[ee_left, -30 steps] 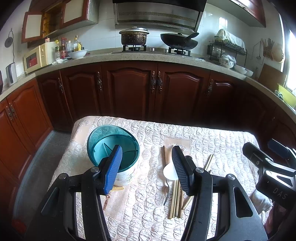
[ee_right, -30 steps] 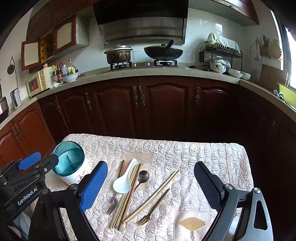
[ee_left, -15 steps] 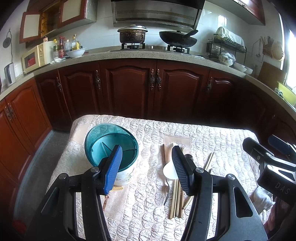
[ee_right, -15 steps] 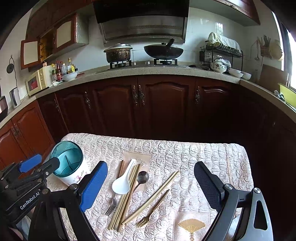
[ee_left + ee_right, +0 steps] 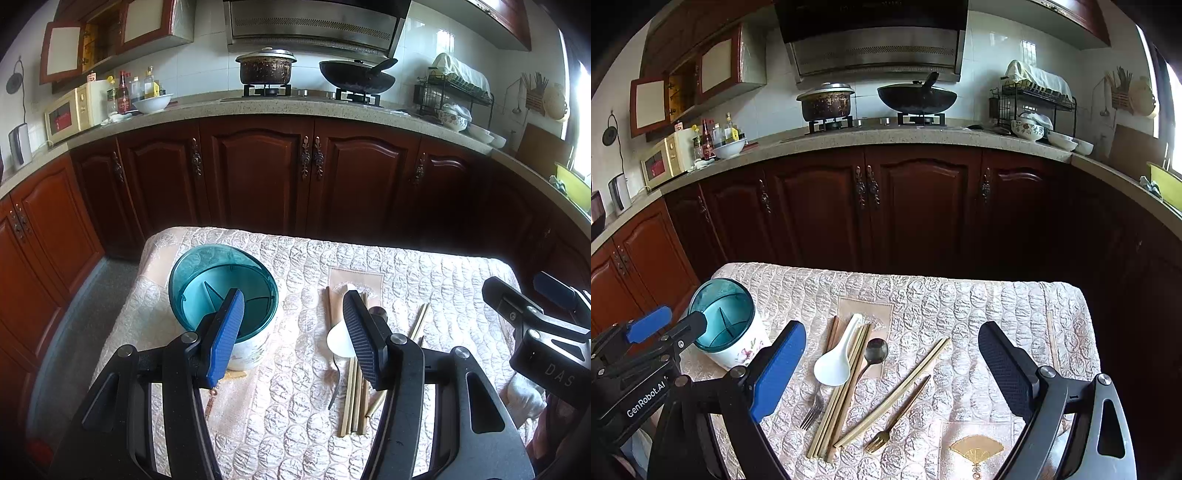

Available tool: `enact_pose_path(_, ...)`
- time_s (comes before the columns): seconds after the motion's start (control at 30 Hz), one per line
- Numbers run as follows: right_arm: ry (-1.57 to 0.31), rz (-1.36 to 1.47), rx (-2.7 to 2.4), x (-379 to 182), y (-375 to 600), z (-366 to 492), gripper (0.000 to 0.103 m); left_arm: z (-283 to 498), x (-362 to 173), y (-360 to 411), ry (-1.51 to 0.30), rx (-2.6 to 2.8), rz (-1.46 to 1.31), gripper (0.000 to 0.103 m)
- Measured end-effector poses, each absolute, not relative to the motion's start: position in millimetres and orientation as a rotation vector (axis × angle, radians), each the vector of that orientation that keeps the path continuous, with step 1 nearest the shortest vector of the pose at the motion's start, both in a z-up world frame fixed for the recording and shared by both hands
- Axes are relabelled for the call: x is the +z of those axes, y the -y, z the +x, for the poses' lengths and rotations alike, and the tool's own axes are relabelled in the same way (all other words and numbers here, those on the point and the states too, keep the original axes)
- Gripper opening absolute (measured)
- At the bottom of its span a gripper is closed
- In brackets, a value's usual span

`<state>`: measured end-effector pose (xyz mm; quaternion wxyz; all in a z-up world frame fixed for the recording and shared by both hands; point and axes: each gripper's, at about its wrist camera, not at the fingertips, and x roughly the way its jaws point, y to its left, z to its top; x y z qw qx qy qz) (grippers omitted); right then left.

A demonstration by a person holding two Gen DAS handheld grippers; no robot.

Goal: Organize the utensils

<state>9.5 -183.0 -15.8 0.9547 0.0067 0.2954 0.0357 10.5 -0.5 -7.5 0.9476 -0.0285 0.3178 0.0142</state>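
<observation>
Loosely scattered utensils [image 5: 857, 376] lie beside a divided teal-lined holder [image 5: 726, 325].

Quilted table cover [image 5: 979, 306], holder [image 5: 733, 332], white spoon [image 5: 833, 363], chopsticks [image 5: 846, 387], forks [image 5: 897, 417]

A quilted, faintly shiny cloth [image 5: 979, 306] covers the bench under both tools. Ahead of the right tool [image 5: 892, 363] lie a glossy white ceramic-looking soup spoon [image 5: 833, 363], matt pale wooden chopsticks [image 5: 894, 393], a polished dark metal spoon [image 5: 875, 350] and a brass-coloured fork [image 5: 897, 415]. The utensil holder [image 5: 221, 291] ahead of the left tool [image 5: 293, 319] has a translucent teal plastic insert. The tool pads [image 5: 360, 334] are ribbed and matt.
</observation>
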Motion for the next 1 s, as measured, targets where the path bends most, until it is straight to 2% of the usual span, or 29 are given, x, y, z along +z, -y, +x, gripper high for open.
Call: enact_pose_path(1.0, -0.62, 0.059, 0.08, -23.9, 195.3, 11.6, 0.093, 13.6, -12.4, 2.0, -0.648, 0.038, -0.051, 0.056)
